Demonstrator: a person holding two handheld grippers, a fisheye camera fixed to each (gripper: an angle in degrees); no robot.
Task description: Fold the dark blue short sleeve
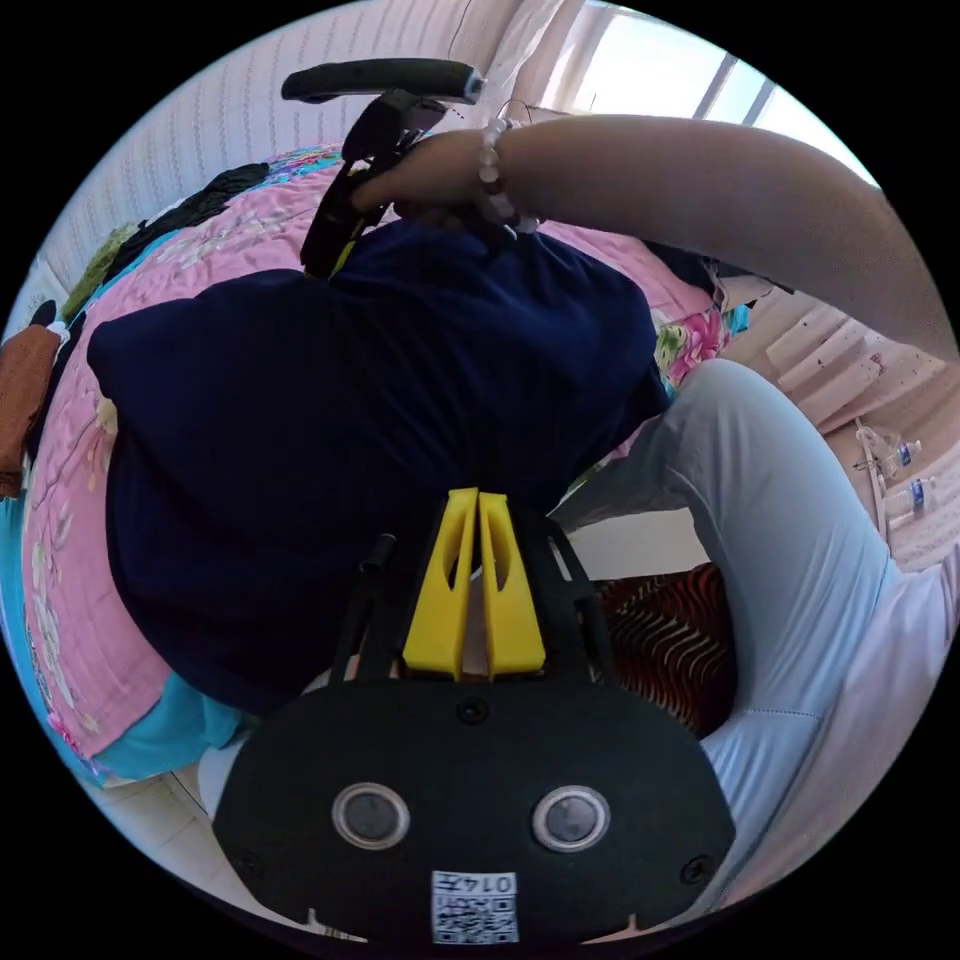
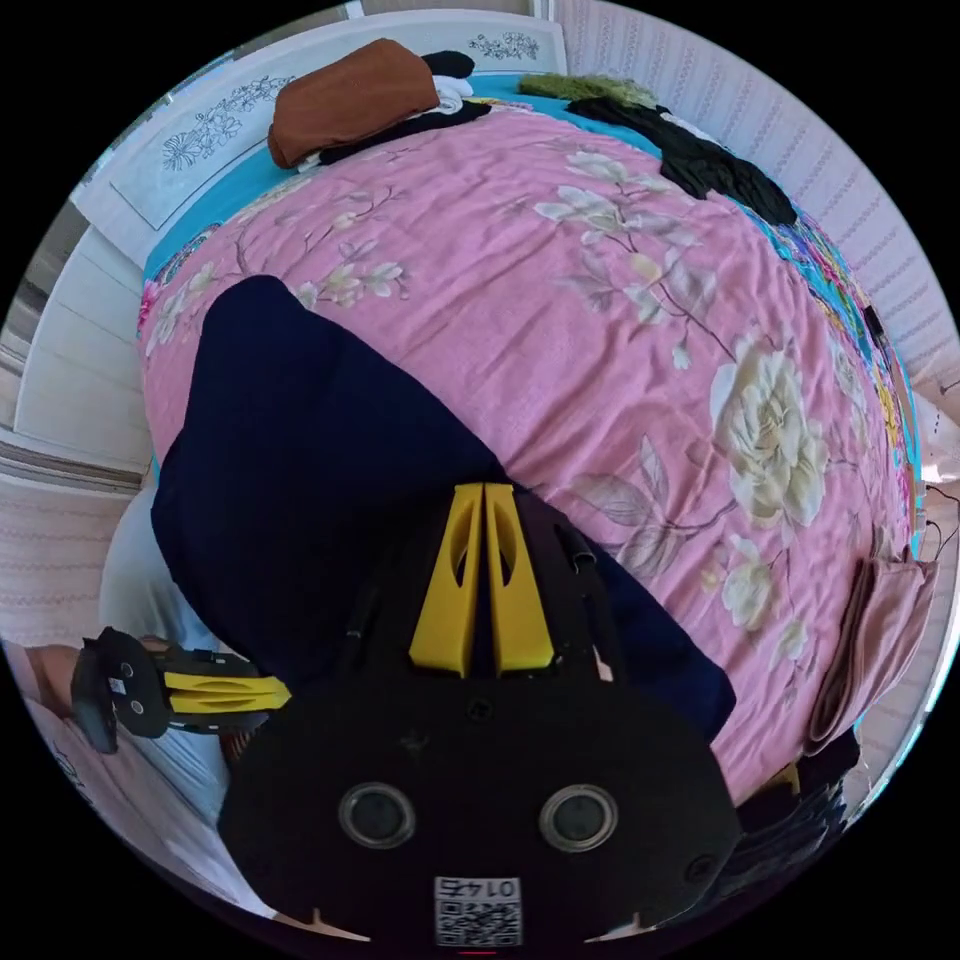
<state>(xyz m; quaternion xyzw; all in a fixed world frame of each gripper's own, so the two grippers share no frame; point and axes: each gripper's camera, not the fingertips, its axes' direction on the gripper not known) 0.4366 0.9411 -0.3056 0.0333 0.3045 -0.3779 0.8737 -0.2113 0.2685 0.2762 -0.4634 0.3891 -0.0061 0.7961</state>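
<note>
Left gripper (image 1: pixel 478 497) fingers (image 1: pixel 445 580) press together, pinching the dark blue short sleeve (image 1: pixel 300 430) at its near hem. Right gripper (image 2: pixel 484 490) fingers (image 2: pixel 450 580) pinch it likewise. The garment lies at the near edge of the bed (image 2: pixel 620 300), on the pink floral cover.

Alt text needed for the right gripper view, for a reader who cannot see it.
The right gripper, yellow fingers together, sits at the edge of a dark blue shirt spread on a pink floral bedspread. The left gripper shows low at the side; brown folded clothing lies at the bed's far end.
</note>
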